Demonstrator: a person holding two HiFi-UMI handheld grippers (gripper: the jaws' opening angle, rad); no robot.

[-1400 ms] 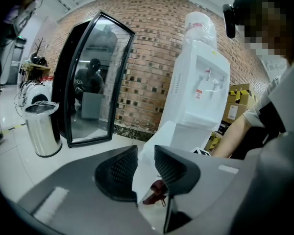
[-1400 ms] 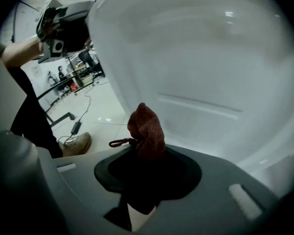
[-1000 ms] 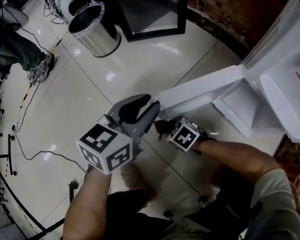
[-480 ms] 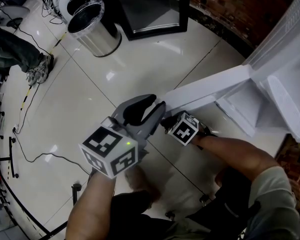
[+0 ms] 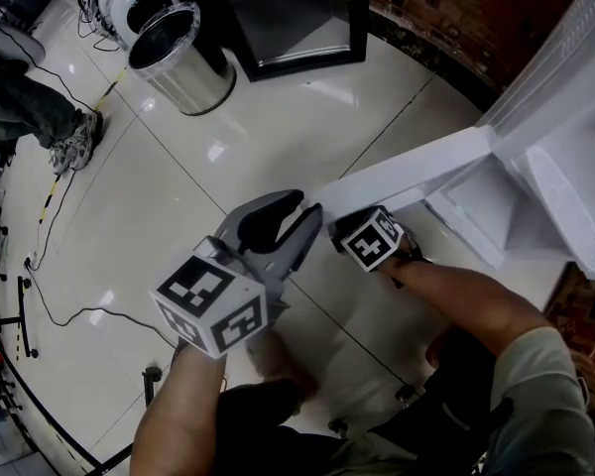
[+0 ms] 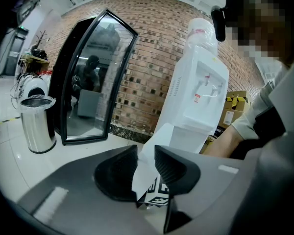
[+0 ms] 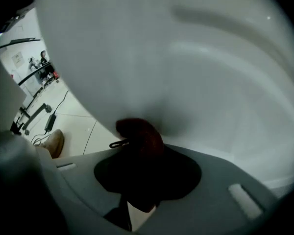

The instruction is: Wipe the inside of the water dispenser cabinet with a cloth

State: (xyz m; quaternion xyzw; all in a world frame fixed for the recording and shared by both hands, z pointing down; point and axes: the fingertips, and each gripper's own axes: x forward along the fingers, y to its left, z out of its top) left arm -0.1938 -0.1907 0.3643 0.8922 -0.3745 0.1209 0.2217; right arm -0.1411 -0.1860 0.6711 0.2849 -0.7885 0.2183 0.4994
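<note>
The white water dispenser [image 5: 565, 157] stands at the right with its low cabinet door [image 5: 407, 175] swung open across the floor. My left gripper [image 5: 305, 206] is shut on the free end of that door; in the left gripper view the white door edge [image 6: 143, 173] runs between its jaws [image 6: 146, 153]. My right gripper [image 5: 342, 234] points steeply down just behind the door, beside the left jaws. It is shut on a dark red cloth [image 7: 139, 136], which bulges out of the jaws against the door's white inner face [image 7: 196, 67]. The cabinet's inside [image 5: 476, 206] is partly in view.
A steel waste bin [image 5: 183, 58] and a black-framed glass panel [image 5: 297, 18] stand at the far side of the glossy tiled floor. Cables [image 5: 69, 305] trail at the left near another person's shoe [image 5: 74, 139]. Cardboard boxes [image 6: 235, 106] sit beside the dispenser by the brick wall.
The right gripper has shifted up along the door towards the left jaws and rolled, its marker cube now closer to the door. The left gripper keeps its hold on the door, unmoved.
</note>
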